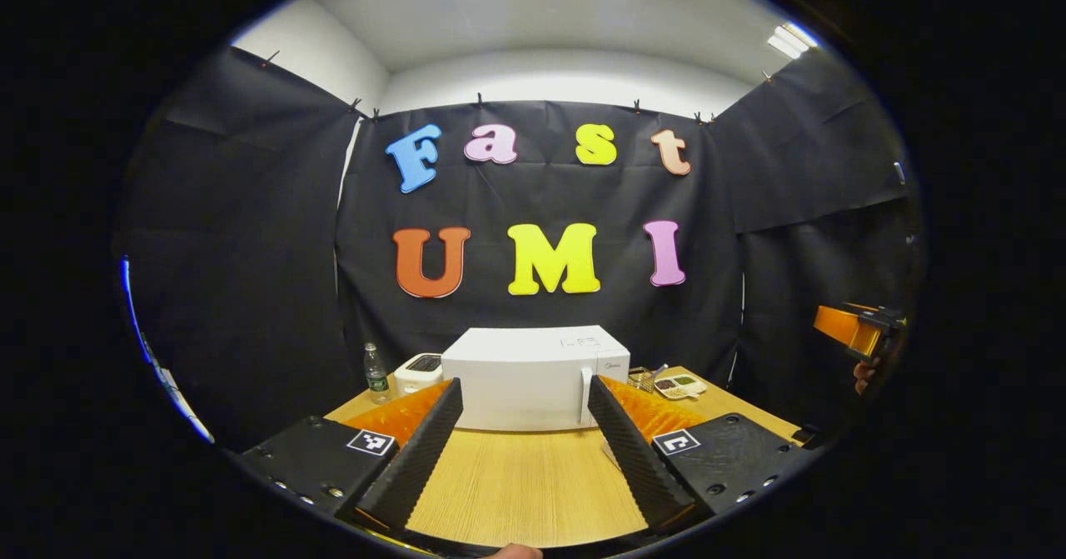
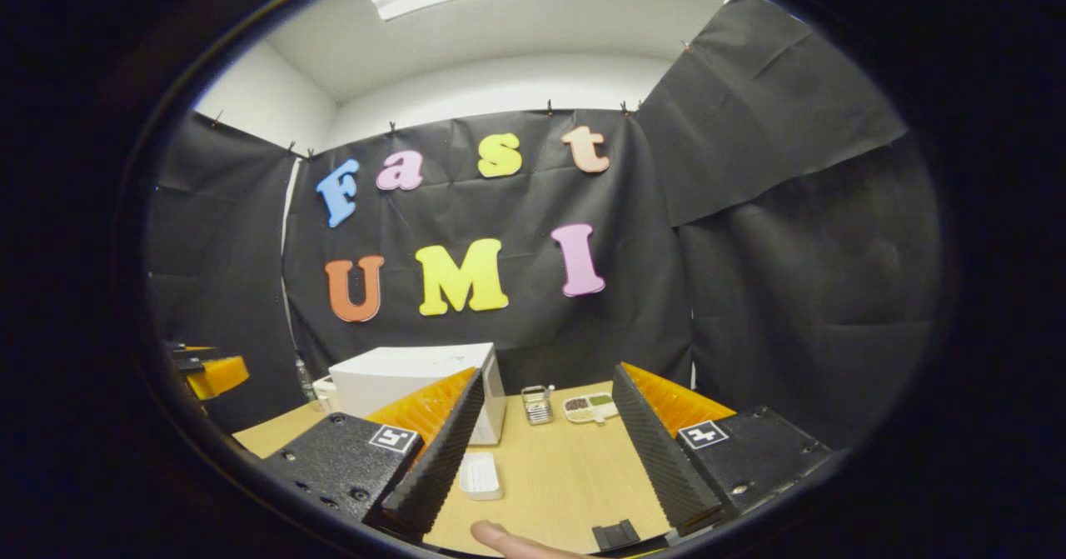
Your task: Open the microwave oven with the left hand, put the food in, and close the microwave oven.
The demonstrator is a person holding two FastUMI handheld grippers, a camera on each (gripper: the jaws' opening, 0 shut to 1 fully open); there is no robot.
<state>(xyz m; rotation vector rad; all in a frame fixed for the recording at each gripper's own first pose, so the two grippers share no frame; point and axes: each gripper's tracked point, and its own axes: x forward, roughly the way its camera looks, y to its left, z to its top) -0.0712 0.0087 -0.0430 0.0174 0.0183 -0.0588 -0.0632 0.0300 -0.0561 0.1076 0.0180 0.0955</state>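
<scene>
A white microwave (image 1: 533,376) stands shut at the back of the wooden table (image 1: 525,476), its vertical handle (image 1: 585,394) on the right side of the door. My left gripper (image 1: 525,388) is open, held a way in front of the door with nothing between its fingers. The food, a small compartment tray (image 1: 679,386), lies to the right of the microwave. In the right gripper view the tray (image 2: 590,407) lies ahead, beyond my open, empty right gripper (image 2: 548,376), with the microwave (image 2: 416,388) to its left. The left gripper (image 2: 208,371) shows at that view's far left.
A plastic bottle (image 1: 376,371) and a small white appliance (image 1: 419,369) stand left of the microwave. A metal wire holder (image 2: 537,405) sits beside the tray. A small white object (image 2: 480,476) and a black piece (image 2: 616,534) lie near the table's front edge. The right gripper (image 1: 858,330) hovers far right.
</scene>
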